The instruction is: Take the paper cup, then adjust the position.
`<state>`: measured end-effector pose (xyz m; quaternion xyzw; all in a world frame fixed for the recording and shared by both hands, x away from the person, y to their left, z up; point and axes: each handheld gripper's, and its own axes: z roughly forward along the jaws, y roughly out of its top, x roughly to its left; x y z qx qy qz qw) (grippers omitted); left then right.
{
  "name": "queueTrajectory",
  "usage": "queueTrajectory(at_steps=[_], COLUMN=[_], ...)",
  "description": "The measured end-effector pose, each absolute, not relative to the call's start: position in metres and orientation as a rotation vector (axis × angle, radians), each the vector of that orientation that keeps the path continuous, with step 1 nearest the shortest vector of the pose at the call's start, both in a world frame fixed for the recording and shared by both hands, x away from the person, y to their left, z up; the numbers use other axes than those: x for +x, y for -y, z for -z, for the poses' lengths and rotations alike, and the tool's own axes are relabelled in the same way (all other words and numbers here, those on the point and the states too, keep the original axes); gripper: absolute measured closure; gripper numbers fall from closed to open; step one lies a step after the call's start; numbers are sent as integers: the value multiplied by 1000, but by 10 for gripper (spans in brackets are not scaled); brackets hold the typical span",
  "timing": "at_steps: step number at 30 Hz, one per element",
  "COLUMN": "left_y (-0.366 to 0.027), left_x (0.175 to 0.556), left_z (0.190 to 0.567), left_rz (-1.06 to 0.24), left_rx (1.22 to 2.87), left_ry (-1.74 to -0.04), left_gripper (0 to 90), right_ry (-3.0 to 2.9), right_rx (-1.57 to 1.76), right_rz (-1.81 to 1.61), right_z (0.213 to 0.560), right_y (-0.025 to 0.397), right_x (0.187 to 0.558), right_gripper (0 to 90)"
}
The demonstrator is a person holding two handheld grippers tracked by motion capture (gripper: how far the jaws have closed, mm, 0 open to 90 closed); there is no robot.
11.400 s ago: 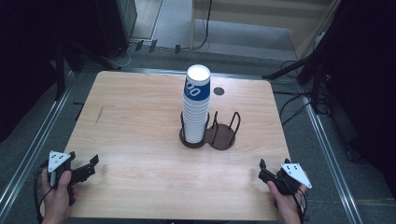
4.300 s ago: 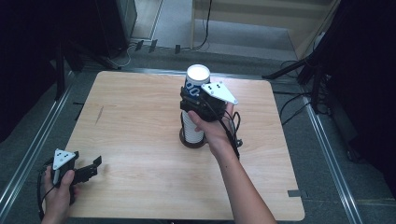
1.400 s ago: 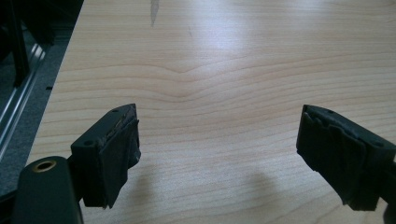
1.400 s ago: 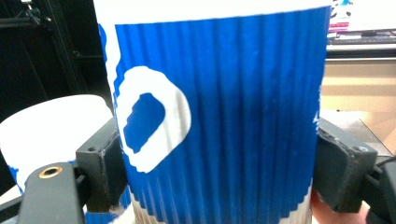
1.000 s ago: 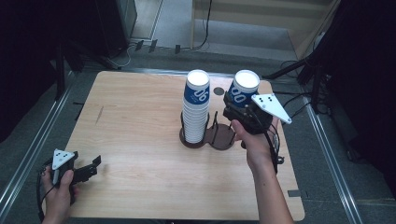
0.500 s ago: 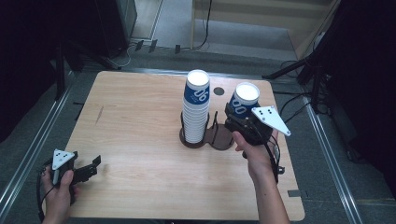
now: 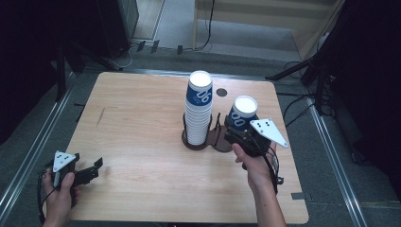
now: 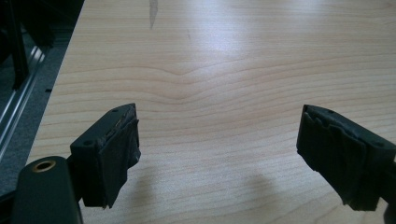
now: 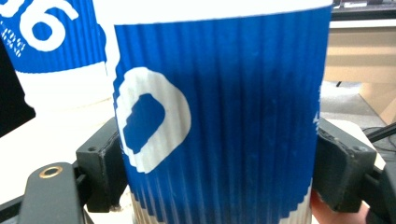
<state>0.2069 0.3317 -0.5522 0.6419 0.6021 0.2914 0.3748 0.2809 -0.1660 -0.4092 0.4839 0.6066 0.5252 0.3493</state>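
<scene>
The right gripper (image 7: 238,130) sits right of centre in the high view, jaws clamped on a blue cup (image 7: 243,113), one pad against each side of its ribbed wall. The cup is upright above the right-hand ring of the holder (image 7: 218,138), just beside the stack (image 7: 198,109) standing in the left-hand ring. The left gripper (image 7: 93,169) rests at the lower left over the table (image 7: 142,123), jaws spread wide, nothing between them, bare wood below.
</scene>
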Motion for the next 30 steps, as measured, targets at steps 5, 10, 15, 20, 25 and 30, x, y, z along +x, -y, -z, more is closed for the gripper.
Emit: queueTrajectory(at_steps=[5,10,15,20,25,30], left_y=[-332,-331,-327,-325,-320,-309], left_x=[206,205,206,205,202,202], left_z=[552,552,551,544,533,520], left_rz=[-745,-735,-759,-748,-710,-681], left_rx=[1630,1621,1613,1627,1613,1607], left_ry=[-1533,-1491,-1461,-1465,-1399,-1345], left_gripper=[142,142,142,141,124,115], right_ry=[-1579,-1595,-1608,-1634,-1646,-1659], right_rx=[1239,1241,1233,1226,1226,1225], right_rz=[-1372,-1368,-1340,-1308,-1301,-1296], right_z=[418,425,433,442,446,450], right_y=[165,163,158,152,151,149], right_x=[275,272,269,268,265,264], right_gripper=[178,178,178,178,178,178])
